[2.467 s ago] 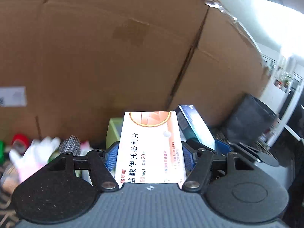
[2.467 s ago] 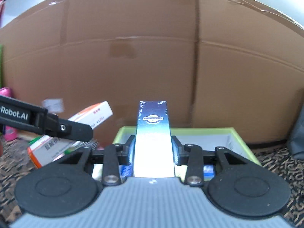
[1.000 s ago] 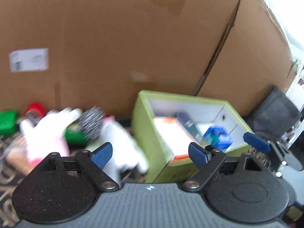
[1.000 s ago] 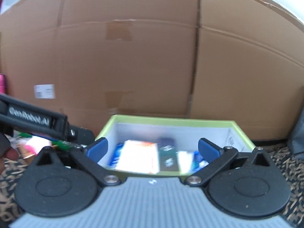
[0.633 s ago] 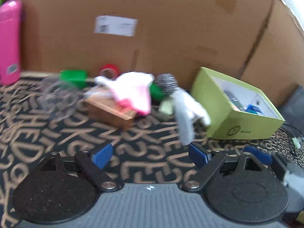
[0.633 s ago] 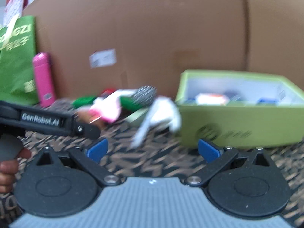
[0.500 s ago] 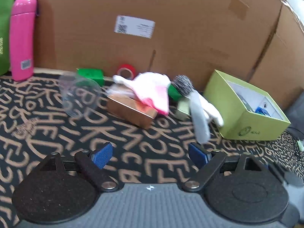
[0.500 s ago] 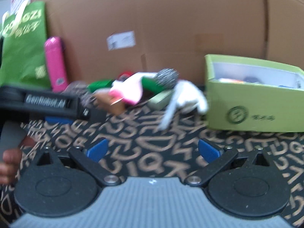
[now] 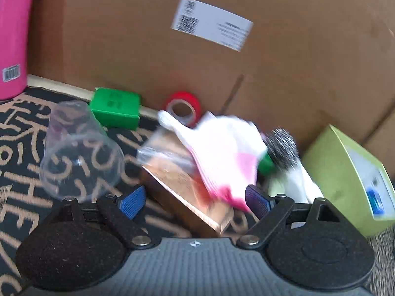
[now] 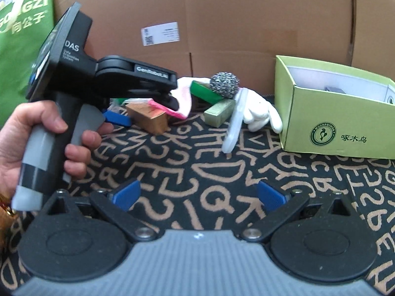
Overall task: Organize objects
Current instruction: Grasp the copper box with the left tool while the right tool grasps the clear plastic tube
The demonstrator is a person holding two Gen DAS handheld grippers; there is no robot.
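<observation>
My left gripper point(image 9: 195, 198) is open, its blue pads either side of a copper-brown box point(image 9: 182, 192) with a pink and white glove point(image 9: 222, 153) draped over it. From the right wrist view the left gripper point(image 10: 138, 111) reaches into the pile at that brown box point(image 10: 148, 117). My right gripper point(image 10: 197, 194) is open and empty over the patterned mat, well back from the pile. The lime-green box point(image 10: 333, 123) holding earlier items stands at the right; it also shows in the left wrist view point(image 9: 345, 185).
In the pile: a clear plastic cup point(image 9: 79, 153), a green block point(image 9: 114, 107), red tape roll point(image 9: 184, 106), steel scourer point(image 10: 224, 81), white glove point(image 10: 259, 113), olive box point(image 10: 219, 112). A pink bottle point(image 9: 13, 37) and cardboard wall point(image 10: 222, 12) stand behind.
Both grippers let go of their medicine boxes into the lime-green box and pulled back. The left gripper then swung left and closed in on the brown box; the right backed away.
</observation>
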